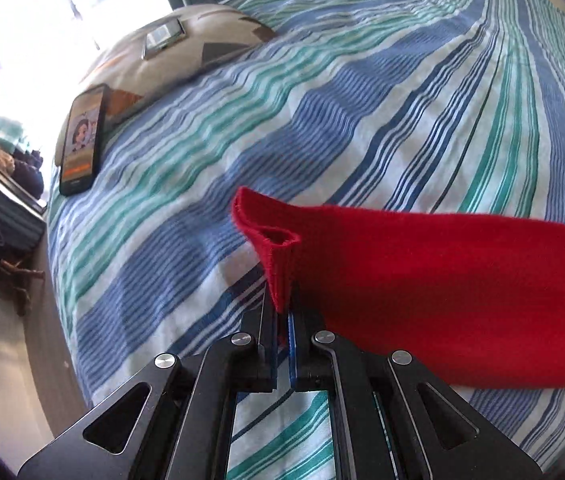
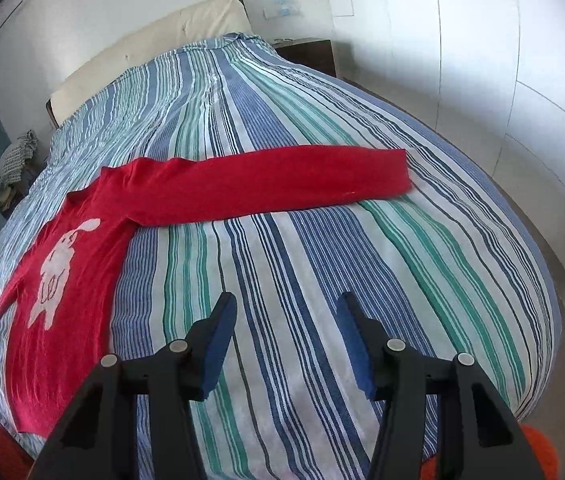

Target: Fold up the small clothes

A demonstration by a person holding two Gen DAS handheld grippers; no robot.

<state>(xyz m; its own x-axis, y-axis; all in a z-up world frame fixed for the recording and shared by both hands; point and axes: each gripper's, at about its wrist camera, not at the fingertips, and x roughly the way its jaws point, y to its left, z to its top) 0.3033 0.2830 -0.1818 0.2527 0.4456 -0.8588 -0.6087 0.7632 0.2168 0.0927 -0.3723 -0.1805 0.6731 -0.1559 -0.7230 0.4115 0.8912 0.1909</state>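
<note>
Sleeve-fold step: left gripper [image 1: 282, 320] pinches red sweater [image 2: 70, 264] cuff [image 1: 278, 276] at bed [image 2: 322, 280] edge; right gripper [image 2: 286, 344], half-open and empty, should next take far sleeve [image 2: 282, 176].

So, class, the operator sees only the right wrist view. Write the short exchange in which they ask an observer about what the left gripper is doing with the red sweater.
Operator: Is the left gripper holding anything?
Observer: Yes. The left gripper is shut on the cuff of the red sweater.
Operator: Is that sleeve flat on the bedspread?
Observer: No, the cuff is lifted off the striped bedspread and stands up from the jaws.
Operator: Anything else lying on that side?
Observer: A phone with its screen lit lies on the bedspread by a patterned pillow.
</note>
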